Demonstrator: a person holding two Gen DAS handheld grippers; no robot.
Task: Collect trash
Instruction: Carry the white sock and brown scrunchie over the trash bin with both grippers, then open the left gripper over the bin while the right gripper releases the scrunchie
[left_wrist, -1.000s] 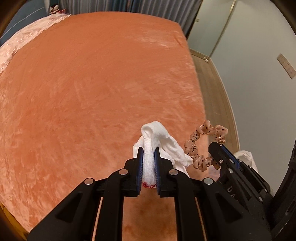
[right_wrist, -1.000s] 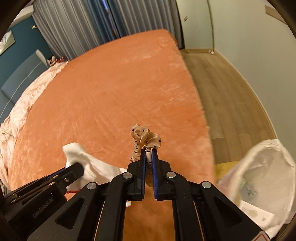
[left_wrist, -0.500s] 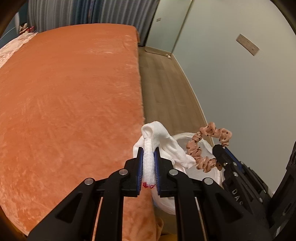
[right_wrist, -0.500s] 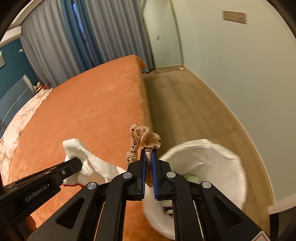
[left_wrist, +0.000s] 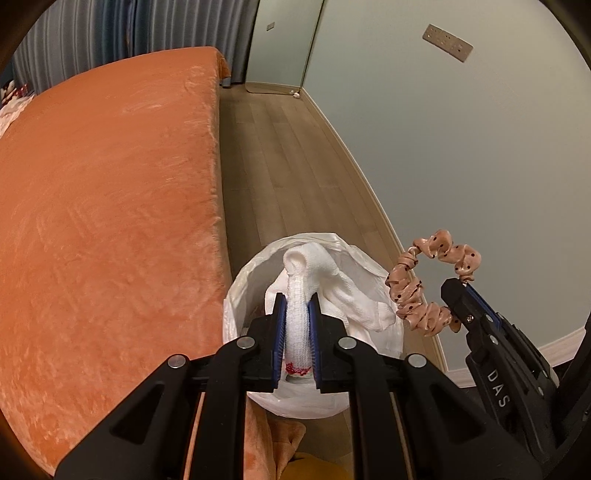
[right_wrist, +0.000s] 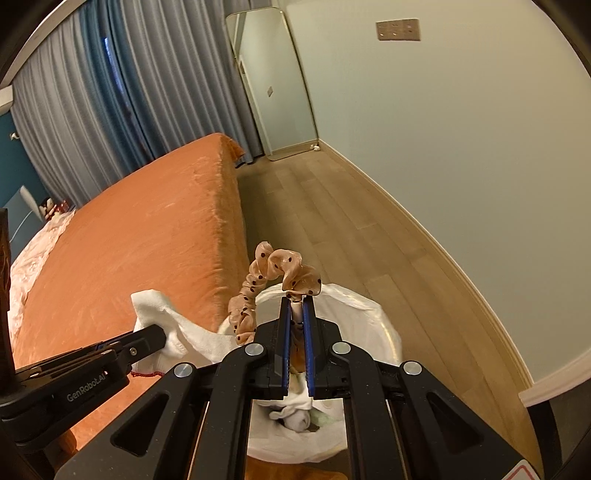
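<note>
Left gripper (left_wrist: 298, 306) clamps a white sock (left_wrist: 314, 273), right gripper (right_wrist: 296, 308) pinches a spotted scrunchie (right_wrist: 273, 277), both above the lined bin (right_wrist: 369, 317)

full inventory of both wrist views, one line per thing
sock: 1, white with red trim, clamped in left gripper over the bin
scrunchie: 1, tan with dark dots, clamped in right gripper over the bin
bin: 1, white liner, on floor beside bed, some trash inside
bed: 1, orange cover, left of bin
floor: wood, between bed and wall
mirror: 1, leaning at far wall
curtains: grey-blue, behind bed
left gripper: black, blue pads, shut
right gripper: black, blue pads, shut
</note>
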